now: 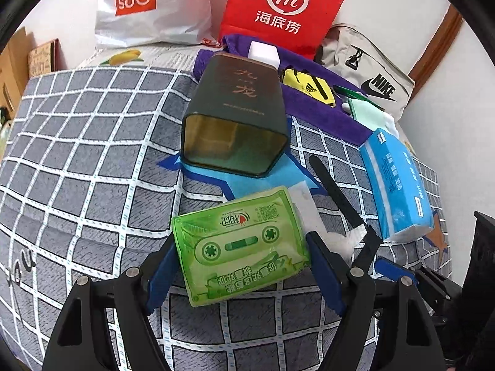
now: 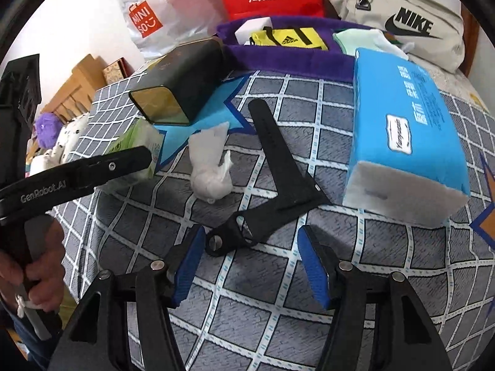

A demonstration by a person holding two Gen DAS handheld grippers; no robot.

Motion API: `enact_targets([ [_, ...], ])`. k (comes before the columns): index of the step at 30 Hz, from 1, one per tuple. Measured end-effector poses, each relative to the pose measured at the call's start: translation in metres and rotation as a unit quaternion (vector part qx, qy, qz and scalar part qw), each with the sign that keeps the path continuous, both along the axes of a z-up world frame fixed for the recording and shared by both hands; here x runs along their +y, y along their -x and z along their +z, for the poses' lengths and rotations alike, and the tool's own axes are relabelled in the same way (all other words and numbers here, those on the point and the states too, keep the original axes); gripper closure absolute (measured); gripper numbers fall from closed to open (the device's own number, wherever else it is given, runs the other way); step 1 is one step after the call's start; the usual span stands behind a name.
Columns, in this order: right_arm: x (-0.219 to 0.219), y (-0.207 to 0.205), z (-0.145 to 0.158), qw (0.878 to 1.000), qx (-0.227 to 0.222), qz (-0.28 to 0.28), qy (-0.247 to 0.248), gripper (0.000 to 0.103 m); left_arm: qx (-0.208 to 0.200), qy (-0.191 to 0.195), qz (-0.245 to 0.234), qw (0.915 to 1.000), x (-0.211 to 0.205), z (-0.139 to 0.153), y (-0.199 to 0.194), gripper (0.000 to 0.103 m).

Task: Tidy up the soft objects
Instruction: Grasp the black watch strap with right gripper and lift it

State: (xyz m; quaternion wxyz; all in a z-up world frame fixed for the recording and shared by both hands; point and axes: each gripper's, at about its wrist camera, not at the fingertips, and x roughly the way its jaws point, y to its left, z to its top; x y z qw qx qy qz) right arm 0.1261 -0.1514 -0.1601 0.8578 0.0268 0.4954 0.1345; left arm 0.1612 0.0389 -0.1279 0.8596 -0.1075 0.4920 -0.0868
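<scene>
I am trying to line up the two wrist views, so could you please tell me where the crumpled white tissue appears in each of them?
Left wrist view: the crumpled white tissue sits lower right, partly hidden behind the green tissue pack between the left gripper fingers.
Right wrist view: the tissue lies left of centre on the checked bedspread, in full view.
Shared landmark: the dark open tin lying on its side.

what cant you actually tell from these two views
- Left gripper around the green tissue pack: left wrist view doesn't show pad contact, so grip uncertain.
- Dark tin: its inside is only murky reflection in both views.
- Purple towel: back part covered by yellow pouch.
- Blue tissue pack: small print unreadable.
</scene>
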Motion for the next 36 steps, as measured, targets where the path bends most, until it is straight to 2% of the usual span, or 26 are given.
enact_targets([
  [5, 0.009, -0.006, -0.002, 1.000, -0.010, -0.025, 0.011, 0.039, 0.002, 0.006, -0.003, 1.0000, 0.005, -0.003, -0.001, 0.026],
  [8, 0.020, -0.005, -0.006, 0.998, -0.030, -0.014, 0.052, 0.038, 0.003, 0.014, -0.003, 0.9999, 0.008, -0.004, -0.001, 0.026],
  [11, 0.025, 0.002, -0.009, 0.995, -0.049, 0.002, 0.088, 0.047, 0.003, 0.018, -0.001, 0.9998, 0.010, -0.005, -0.002, 0.025],
  [14, 0.018, 0.007, -0.008, 0.995, -0.048, 0.011, 0.090, 0.059, 0.003, 0.018, -0.001, 0.9998, 0.008, -0.006, -0.002, 0.025],
  [20, -0.008, 0.026, -0.007, 0.995, -0.020, 0.010, 0.097, 0.060, 0.003, 0.020, -0.001, 0.9998, 0.008, -0.007, -0.001, 0.025],
  [23, -0.016, 0.027, -0.006, 0.997, -0.016, 0.001, 0.081, 0.060, 0.004, 0.019, -0.001, 0.9998, 0.007, -0.006, -0.001, 0.025],
  [28, -0.010, 0.017, -0.007, 0.997, -0.035, -0.007, 0.075, 0.060, 0.007, 0.011, 0.000, 0.9999, 0.007, -0.004, 0.001, 0.025],
  [30, -0.005, 0.015, -0.008, 0.995, -0.050, -0.004, 0.080, 0.064, 0.007, 0.009, 0.002, 0.9999, 0.007, -0.003, 0.002, 0.025],
  [31, -0.005, 0.015, -0.008, 0.995, -0.055, -0.003, 0.086, 0.072, 0.007, 0.007, 0.002, 0.9999, 0.007, -0.002, 0.003, 0.025],
  [32, -0.006, 0.016, -0.008, 0.994, -0.057, -0.001, 0.090, 0.075, 0.006, 0.005, 0.002, 1.0000, 0.007, -0.001, 0.003, 0.025],
  [36, -0.018, 0.027, -0.008, 0.995, -0.047, 0.009, 0.083, 0.076, 0.006, 0.001, 0.003, 1.0000, 0.004, -0.001, 0.004, 0.025],
])
